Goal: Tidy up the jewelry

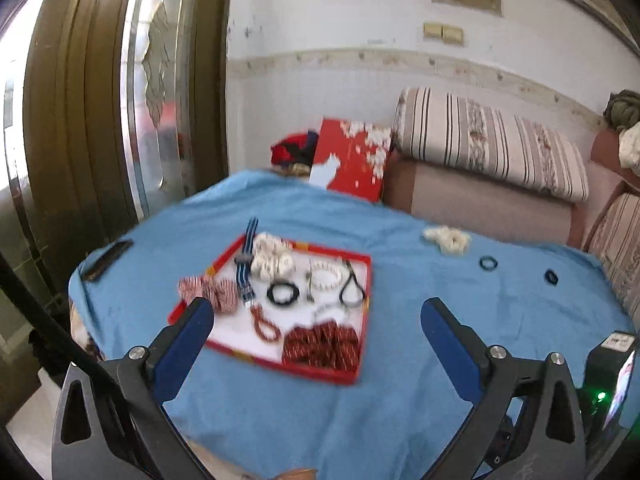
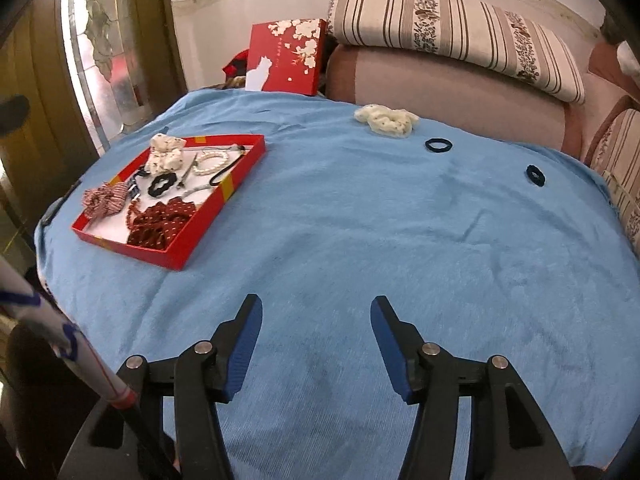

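Both handheld grippers have their blue-padded fingers spread apart, and neither holds anything. Seen from its own camera, the left gripper (image 1: 316,316) fills the bottom of the frame, its left finger overlapping the near left corner of a shallow red cardboard tray with a white floor (image 1: 362,280), which lies at the centre of the frame on a blue cloth-covered table (image 1: 400,400). That view is slightly blurred.

Inside the tray lie a dark red scrunchie with pale dots (image 1: 322,345) at the lower right, a red-and-white striped scrunchie (image 1: 210,290) at the left edge, a cream scrunchie (image 1: 272,258) near the far side, a black hair tie (image 1: 283,293) at the middle, a white bead bracelet (image 1: 327,275), a red bead strand (image 1: 264,322) and a blue striped strap (image 1: 247,262) whose far end pokes over the rim.

From the right wrist camera, the right gripper (image 2: 316,330) hovers over bare cloth at the bottom centre, well apart from the tray in the left middle. Three pieces lie outside the tray, toward the upper right: a loose cream scrunchie (image 2: 386,119), a dark hair tie (image 2: 439,145) just beside it, and a second dark hair tie (image 2: 536,175) farther right.

Behind the table, a red gift box with white blossoms (image 2: 286,56) stands upright beside a striped sofa cushion (image 2: 452,32).
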`<state>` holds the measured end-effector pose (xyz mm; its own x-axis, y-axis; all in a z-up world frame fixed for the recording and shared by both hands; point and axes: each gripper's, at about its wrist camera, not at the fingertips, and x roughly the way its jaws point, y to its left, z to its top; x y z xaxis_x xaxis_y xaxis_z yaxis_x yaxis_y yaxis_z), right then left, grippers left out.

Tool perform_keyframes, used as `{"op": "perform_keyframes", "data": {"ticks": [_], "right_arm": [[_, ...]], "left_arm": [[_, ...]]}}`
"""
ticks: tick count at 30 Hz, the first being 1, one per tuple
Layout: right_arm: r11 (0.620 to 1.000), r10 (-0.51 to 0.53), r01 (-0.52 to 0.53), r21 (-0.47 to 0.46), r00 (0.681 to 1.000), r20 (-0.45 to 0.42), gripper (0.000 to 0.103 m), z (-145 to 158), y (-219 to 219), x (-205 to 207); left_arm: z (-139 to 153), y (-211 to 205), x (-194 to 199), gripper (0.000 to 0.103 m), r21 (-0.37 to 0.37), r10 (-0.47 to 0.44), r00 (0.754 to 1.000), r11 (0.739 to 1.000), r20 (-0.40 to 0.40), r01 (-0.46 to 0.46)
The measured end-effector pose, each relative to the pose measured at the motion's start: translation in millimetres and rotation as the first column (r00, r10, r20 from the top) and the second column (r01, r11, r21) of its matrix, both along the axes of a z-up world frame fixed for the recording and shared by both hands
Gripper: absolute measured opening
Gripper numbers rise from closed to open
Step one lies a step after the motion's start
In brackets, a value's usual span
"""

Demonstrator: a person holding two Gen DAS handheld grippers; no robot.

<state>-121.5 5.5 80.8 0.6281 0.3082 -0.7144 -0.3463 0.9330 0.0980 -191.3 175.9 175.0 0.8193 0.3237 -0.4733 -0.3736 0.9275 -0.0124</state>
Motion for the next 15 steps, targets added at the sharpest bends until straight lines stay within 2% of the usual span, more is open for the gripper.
{"op": "perform_keyframes", "data": {"ticks": [3, 9, 15], "right_arm": [[1.0, -0.009, 0.009, 0.006, 1.0, 0.011, 0.063, 1.8, -8.0, -4.0], [0.999, -0.037, 0.037, 0.017, 0.999, 0.003, 0.065, 3.0, -18.9, -5.6], [1.0, -0.021, 0.021, -0.002, 1.0, 0.008, 0.065, 3.2, -14.2, -8.7]], "left_arm": [[-8.6, -9.7, 1.1, 0.103, 0.019, 0.014, 0.999, 1.0, -0.049, -0.013], [-18.5, -22.6, -1.4, 0.103, 0.053, 0.023, 0.996, 0.998, -0.089, -0.019], [-25.1, -24.9, 0.6, 0.103, 0.058, 0.007, 0.992, 0.998, -0.127, 0.0]]}}
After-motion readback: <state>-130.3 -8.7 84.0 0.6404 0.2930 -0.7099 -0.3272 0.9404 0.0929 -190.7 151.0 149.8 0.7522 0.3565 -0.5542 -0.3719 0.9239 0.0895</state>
